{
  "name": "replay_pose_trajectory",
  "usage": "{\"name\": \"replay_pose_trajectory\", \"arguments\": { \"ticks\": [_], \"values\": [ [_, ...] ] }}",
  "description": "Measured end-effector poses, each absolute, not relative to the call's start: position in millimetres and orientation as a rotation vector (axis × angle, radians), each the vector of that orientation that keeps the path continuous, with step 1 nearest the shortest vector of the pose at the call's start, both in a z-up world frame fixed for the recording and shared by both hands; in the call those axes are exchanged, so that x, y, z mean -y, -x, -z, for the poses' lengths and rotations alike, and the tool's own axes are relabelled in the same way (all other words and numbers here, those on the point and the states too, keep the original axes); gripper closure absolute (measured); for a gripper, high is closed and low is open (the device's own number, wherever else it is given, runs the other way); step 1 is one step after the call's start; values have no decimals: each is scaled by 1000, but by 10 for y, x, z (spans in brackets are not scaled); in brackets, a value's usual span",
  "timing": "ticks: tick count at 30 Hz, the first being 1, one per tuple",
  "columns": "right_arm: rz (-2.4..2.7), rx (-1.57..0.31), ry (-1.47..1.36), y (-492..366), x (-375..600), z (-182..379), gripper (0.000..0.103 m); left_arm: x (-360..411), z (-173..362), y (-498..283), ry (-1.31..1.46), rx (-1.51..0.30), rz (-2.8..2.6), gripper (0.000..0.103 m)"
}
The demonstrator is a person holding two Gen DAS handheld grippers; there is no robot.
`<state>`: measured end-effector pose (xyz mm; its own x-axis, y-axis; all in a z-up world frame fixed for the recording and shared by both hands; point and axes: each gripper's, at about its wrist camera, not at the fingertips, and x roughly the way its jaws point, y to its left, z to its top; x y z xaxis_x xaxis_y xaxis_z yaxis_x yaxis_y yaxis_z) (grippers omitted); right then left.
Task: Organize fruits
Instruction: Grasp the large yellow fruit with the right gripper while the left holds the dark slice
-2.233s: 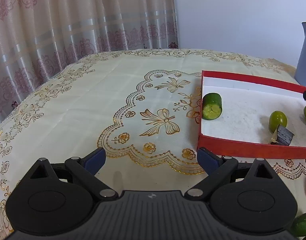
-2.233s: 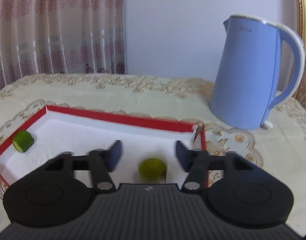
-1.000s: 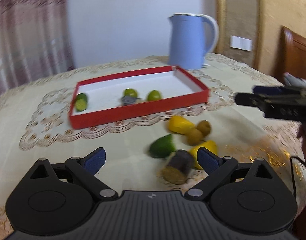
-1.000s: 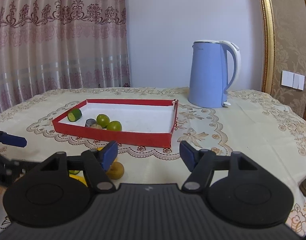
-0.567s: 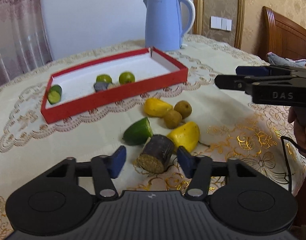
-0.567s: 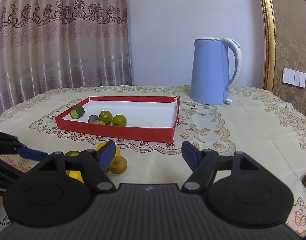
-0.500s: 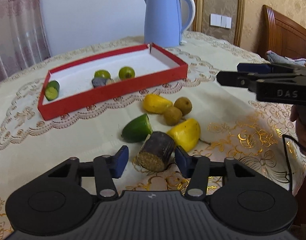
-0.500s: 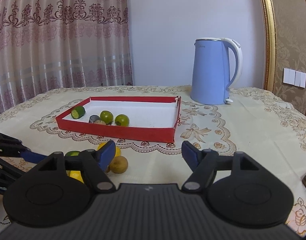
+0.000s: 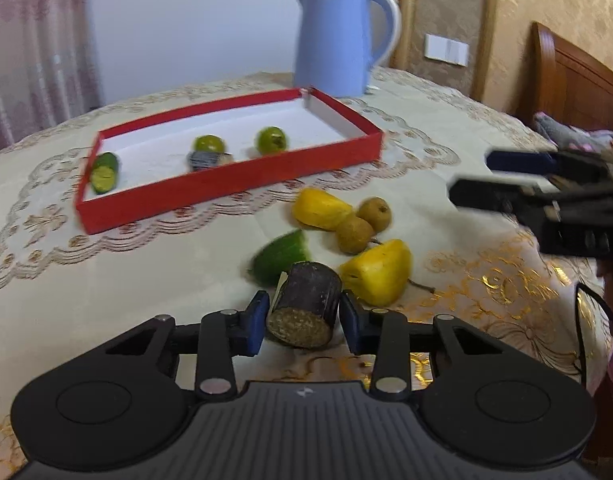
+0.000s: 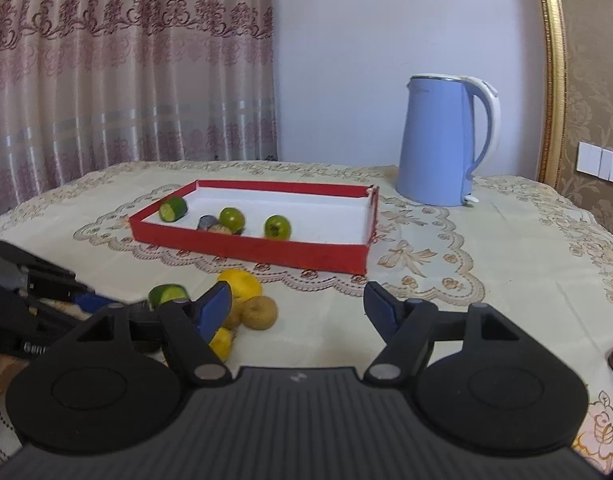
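Only the left wrist view shows the left gripper [image 9: 303, 317], its jaws closing on a dark sugarcane stub [image 9: 306, 302] on the tablecloth [image 9: 154, 272]. The right wrist view shows the right gripper [image 10: 297, 307] roughly half open around nothing. The red tray [image 10: 266, 249] holds four pieces: two green limes, a cucumber chunk [image 10: 173, 209], another dark stub. Outside lie two yellow pieces, two brown longans, one green wedge [image 9: 280, 256]. One blue kettle [image 10: 442, 140] stands behind.

I see a dark cut cylinder [image 9: 306, 304] lying on its side; green wedge [image 9: 280, 256], two yellow pieces [image 9: 376, 272], two brown fruits [image 9: 354, 232] clustered beside red tray [image 9: 226, 184].
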<state>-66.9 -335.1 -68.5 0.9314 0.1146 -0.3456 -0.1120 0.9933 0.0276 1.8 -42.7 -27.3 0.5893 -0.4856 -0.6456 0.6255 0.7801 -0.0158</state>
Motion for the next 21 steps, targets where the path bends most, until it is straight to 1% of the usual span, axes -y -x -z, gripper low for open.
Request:
{"name": "replay_pose_trajectory", "arguments": {
  "ticks": [7,10,11,18,20,21],
  "values": [
    [-197,-387,57,702,3008,782,33,123,132,-127,-181,-635,498,66],
    [-217,-404,79,682,2869,843,36,59,104,-137,-189,-611,454,66],
    [-219,-408,85,672,2834,858,38,47,101,-138,-185,-610,451,66],
    [-193,-426,120,568,2664,907,40,12,123,-141,-167,-615,443,66],
    [-183,-439,123,531,2633,922,45,3,127,-142,-163,-617,441,66],
    [-179,-450,120,503,2625,930,46,0,129,-140,-161,-617,442,66]
  ]
}}
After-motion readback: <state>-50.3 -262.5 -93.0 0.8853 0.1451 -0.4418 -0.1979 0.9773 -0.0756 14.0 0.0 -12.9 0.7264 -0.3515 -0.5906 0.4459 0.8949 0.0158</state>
